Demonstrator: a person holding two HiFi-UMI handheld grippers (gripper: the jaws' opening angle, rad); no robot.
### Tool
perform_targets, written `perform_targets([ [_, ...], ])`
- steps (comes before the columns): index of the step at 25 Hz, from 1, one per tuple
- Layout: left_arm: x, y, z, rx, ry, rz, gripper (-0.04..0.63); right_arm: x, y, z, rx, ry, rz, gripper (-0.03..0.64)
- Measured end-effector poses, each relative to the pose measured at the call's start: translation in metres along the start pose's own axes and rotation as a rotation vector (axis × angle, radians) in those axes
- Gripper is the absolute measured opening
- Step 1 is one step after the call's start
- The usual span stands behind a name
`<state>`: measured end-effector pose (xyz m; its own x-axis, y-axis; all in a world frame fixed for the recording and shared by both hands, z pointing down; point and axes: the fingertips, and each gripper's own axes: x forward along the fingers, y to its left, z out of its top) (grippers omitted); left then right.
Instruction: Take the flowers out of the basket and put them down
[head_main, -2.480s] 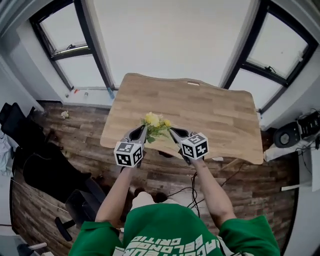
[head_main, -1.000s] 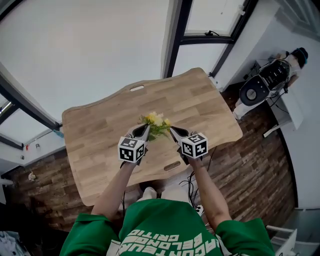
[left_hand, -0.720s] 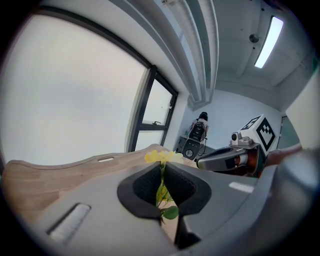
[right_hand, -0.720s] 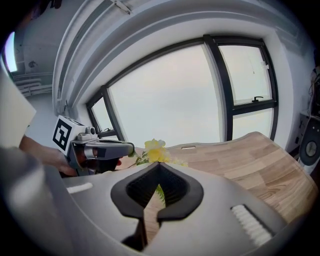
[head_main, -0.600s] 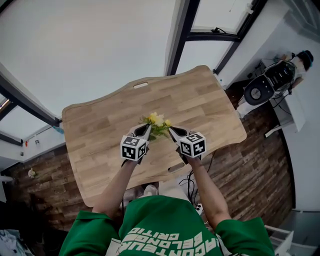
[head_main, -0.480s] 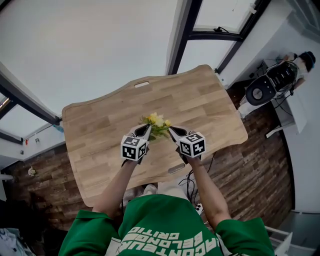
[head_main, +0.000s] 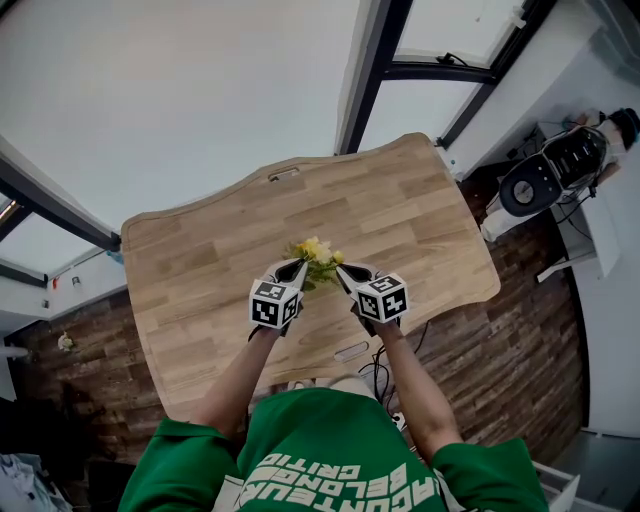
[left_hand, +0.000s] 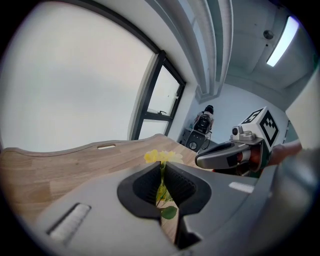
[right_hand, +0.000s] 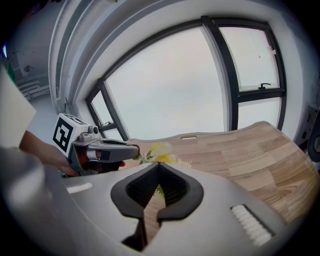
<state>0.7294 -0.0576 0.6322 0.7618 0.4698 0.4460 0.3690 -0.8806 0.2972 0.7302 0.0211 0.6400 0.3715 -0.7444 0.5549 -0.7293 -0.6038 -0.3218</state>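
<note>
Indoors, yellow flowers over a wooden table —
left gripper and right gripper both clamped on them; dark-framed windows, plank floor, shirt lettering — unreadable.

The flowers are yellow, the table pale wood-grain.

I see a light wooden worktop with a wavy edge across the middle of the frame. Dark wood-plank floor lies around it, black-framed windows run along the top, and a round black device stands at the upper right.
</note>
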Motion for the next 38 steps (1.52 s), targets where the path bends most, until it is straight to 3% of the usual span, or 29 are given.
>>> perform_targets([
  [18,0.083,0.031,-0.028,-0.046,0.120,0.006,0.037,0.040,-0.063,-0.014,0.061,0.104,0.024,0.006],
  [27,0.098,0.040,-0.056,-0.092,0.177,-0.001,0.039,0.057,-0.077,-0.026,0.094,0.154,0.036,0.006],
  [38,0.105,0.057,-0.103,-0.096,0.289,0.019,0.044,0.061,-0.087,-0.038,0.114,0.187,0.022,0.006],
])
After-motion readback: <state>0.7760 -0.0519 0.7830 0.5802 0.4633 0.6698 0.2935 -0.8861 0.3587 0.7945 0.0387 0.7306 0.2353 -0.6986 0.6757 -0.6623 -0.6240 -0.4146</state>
